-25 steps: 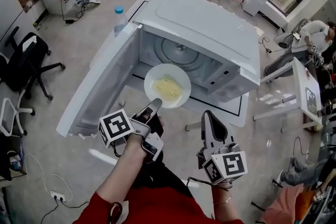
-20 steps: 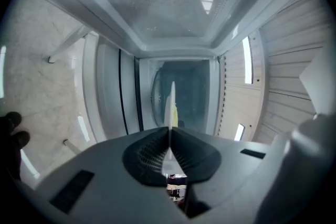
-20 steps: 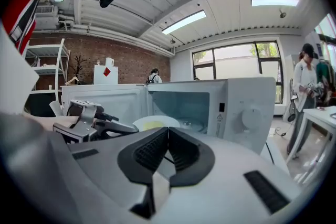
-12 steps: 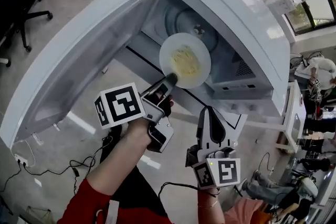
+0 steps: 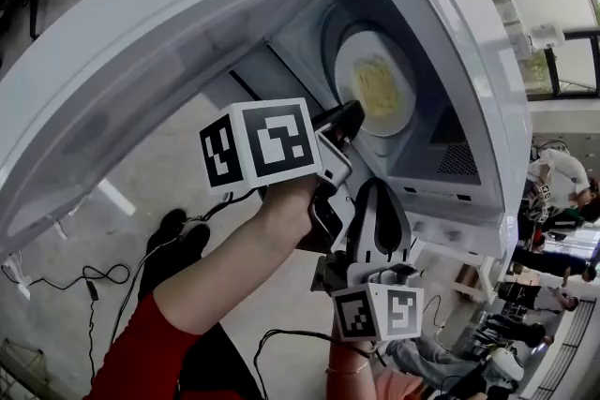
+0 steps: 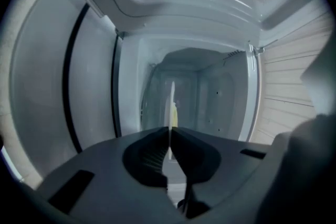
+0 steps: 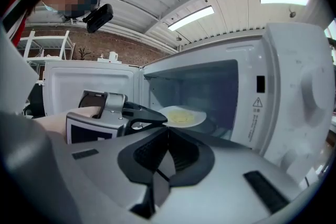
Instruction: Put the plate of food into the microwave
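A white plate with yellow food is held level inside the open microwave, over the round turntable. My left gripper is shut on the plate's near rim. In the left gripper view the plate shows edge-on between the closed jaws of the left gripper, with the cavity walls all around. My right gripper hangs back below the microwave's front, shut and empty. The right gripper view shows the plate just inside the cavity, the left gripper on it, and the right gripper with its jaws together.
The microwave door swings wide to the left of my left arm. The control panel lies right of the cavity. Cables trail on the floor below. People and furniture stand at the far right.
The left gripper has carried the plate forward from in front of the microwave's opening into the cavity. The head view has come much closer. The right gripper stays shut behind.
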Tool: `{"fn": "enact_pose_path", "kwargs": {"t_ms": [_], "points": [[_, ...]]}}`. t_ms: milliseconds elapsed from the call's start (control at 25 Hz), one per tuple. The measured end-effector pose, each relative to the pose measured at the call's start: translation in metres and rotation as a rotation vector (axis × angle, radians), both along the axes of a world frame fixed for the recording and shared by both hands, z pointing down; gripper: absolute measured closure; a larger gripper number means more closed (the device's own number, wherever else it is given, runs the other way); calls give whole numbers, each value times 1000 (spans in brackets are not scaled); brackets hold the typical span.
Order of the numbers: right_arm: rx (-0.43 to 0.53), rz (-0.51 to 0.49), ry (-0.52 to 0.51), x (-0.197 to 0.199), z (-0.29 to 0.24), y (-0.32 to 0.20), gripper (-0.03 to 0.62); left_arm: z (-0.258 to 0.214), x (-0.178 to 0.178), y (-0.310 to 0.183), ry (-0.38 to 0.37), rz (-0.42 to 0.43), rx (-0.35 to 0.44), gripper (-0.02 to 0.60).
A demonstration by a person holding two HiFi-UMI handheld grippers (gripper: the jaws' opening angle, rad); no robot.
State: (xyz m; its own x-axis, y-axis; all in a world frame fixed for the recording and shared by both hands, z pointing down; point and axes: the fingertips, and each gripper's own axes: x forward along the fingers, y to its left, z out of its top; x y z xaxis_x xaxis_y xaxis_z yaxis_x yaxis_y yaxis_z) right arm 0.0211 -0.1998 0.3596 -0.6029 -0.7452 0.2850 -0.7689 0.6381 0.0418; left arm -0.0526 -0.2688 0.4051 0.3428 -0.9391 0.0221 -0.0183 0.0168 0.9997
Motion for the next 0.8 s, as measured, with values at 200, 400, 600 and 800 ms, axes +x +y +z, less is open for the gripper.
{"fn": "enact_pose_path", "kwargs": {"t_ms": [200,400,600,800], "points": [[38,9,-1,-4,-6,-15,579,-5,-1,-24,-24,-8,1,558],[47,12,3,-9,-7,-17,579,-4,-4,-39,-59,7,-15,558],[39,11,1,-12,-3,-16,579,-1,-4,-48,-112,35,-27,558],[42,12,4,-12,-4,-17,579,1,0,-53,-129,78,-53,558]]}}
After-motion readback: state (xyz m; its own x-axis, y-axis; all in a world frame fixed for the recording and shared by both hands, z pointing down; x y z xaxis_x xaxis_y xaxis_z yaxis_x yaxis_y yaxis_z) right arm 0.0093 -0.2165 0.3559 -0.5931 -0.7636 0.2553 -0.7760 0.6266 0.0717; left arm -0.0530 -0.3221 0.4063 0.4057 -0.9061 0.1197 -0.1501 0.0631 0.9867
